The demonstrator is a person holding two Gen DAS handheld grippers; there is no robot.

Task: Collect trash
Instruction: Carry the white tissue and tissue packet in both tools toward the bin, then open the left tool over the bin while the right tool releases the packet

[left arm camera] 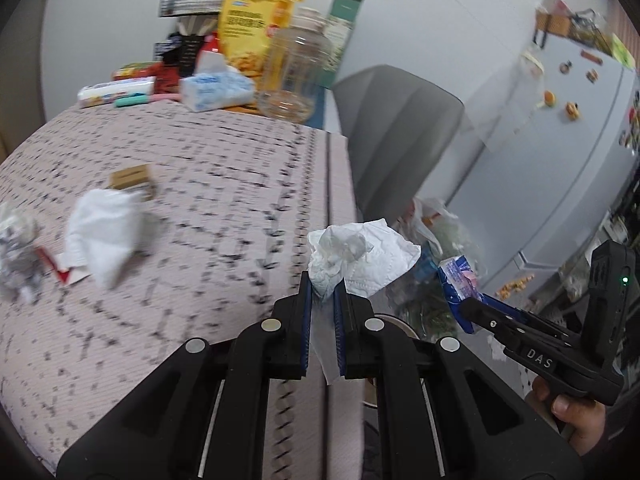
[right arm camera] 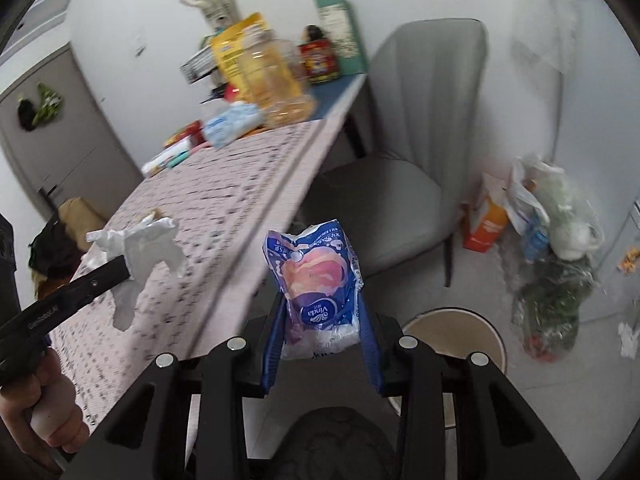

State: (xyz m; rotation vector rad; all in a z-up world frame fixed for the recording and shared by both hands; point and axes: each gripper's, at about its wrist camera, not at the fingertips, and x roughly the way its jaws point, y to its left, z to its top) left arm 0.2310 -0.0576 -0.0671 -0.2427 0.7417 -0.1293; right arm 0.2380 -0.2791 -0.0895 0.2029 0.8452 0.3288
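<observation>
the left tongs [left arm camera: 323,292] pinch a crumpled white tissue [left arm camera: 360,254], held just past the edge of the tabletop [left arm camera: 224,184]. the right tongs [right arm camera: 320,316] are clamped on a blue tissue wrapper [right arm camera: 316,280], above the floor near a round bin [right arm camera: 460,336]. more crumpled tissue [left arm camera: 102,236] and a foil ball [left arm camera: 18,248] lie on the tabletop.

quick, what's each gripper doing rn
Left gripper: shut on a crumpled tissue.
Right gripper: shut on a blue wrapper.
</observation>
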